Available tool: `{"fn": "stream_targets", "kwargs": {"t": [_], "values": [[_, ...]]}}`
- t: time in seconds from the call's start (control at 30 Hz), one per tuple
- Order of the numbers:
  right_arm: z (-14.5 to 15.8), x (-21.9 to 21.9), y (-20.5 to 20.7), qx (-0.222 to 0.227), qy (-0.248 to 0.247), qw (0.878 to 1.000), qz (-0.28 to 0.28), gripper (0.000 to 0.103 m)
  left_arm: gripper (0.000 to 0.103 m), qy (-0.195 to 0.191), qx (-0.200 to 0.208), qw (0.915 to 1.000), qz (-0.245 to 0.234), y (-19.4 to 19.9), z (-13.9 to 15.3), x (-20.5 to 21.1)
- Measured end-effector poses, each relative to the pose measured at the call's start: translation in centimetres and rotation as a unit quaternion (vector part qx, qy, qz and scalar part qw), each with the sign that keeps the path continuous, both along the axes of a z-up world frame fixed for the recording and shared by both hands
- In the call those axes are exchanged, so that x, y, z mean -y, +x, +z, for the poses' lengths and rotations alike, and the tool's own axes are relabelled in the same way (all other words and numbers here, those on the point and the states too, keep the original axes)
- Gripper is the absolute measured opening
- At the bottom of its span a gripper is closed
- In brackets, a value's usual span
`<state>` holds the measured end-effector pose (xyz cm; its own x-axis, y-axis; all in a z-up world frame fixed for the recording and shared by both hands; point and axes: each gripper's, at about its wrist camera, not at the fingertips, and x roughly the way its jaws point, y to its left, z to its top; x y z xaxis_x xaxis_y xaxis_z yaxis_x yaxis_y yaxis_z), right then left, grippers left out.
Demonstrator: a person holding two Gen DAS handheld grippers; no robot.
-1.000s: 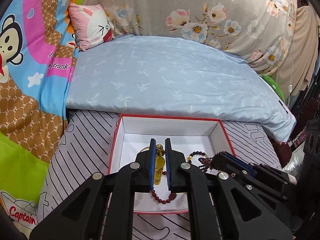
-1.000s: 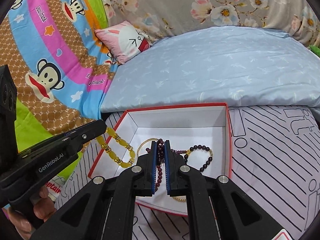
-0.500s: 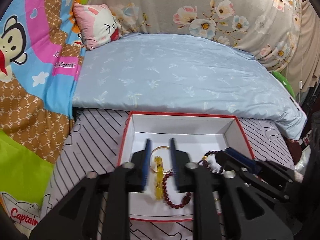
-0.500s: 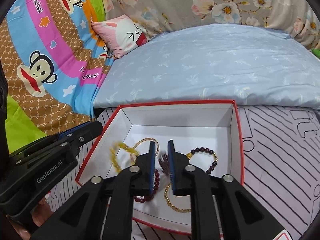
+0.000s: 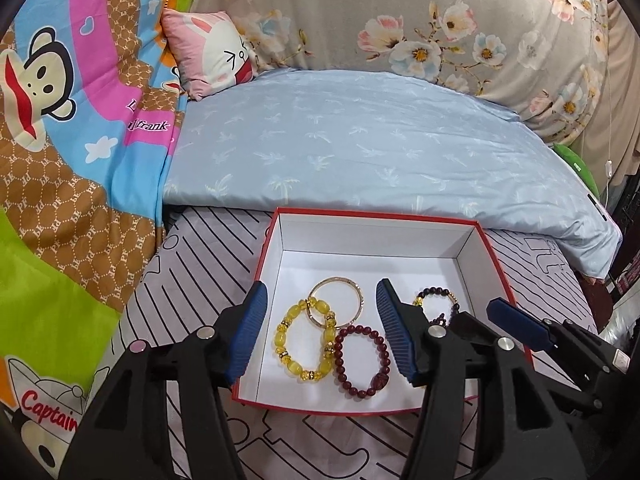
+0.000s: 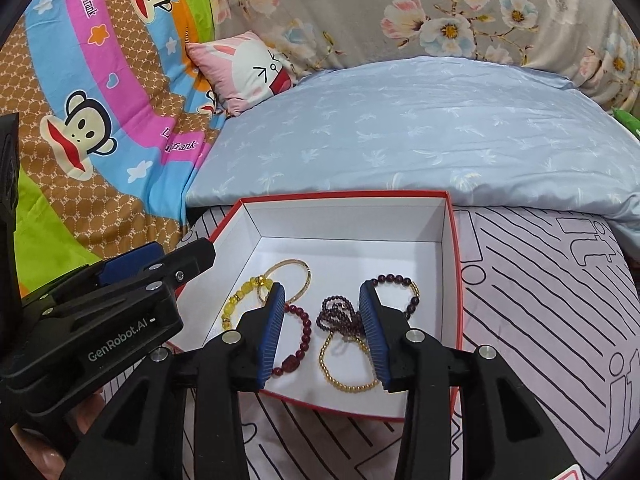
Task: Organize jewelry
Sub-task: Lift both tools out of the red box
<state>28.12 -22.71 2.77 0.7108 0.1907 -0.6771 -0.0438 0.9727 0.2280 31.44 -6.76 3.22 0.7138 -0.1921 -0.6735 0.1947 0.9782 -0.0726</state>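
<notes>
Bed (image 5: 360,144): beyond both claws, blue pillow on it.
Box (image 5: 372,236): red-rimmed, under both claws.
Left claw (image 5: 320,332): opening, released, above yellow bracelet (image 5: 304,340).
Right claw (image 6: 322,328): opening, released, above dark bead strand (image 6: 338,314).

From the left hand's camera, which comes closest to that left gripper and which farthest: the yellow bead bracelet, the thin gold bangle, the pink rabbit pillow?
Measured from the left gripper, whose jaws are opening with nothing pinched:
1. Yellow bead bracelet, lying between the fingers in the red box.
2. Thin gold bangle, just beyond, overlapping the bracelet's far end.
3. Pink rabbit pillow, far back on the left.
</notes>
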Motion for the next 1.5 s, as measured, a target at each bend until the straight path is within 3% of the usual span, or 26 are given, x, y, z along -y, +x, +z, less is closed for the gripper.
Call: {"fn": "stream_targets", "kwargs": {"t": [0.5,0.97,1.5], "values": [[1.2,0.1,-3.1,0.004,0.006,1.000,-0.004,0.040,0.054,0.005,-0.006,1.0000,-0.005,-2.6,0.1,0.1],[0.9,0.9,-9.5,-0.002,-0.010,1.000,-0.016,0.040,0.055,0.015,-0.003,0.9998,-0.015,-7.3,0.2,-1.2],[-3.1,2.0,-19.8,-0.046,-0.007,0.998,-0.046,0.041,0.055,0.012,-0.062,0.9980,0.006,-15.7,-4.9,-5.3]]}}
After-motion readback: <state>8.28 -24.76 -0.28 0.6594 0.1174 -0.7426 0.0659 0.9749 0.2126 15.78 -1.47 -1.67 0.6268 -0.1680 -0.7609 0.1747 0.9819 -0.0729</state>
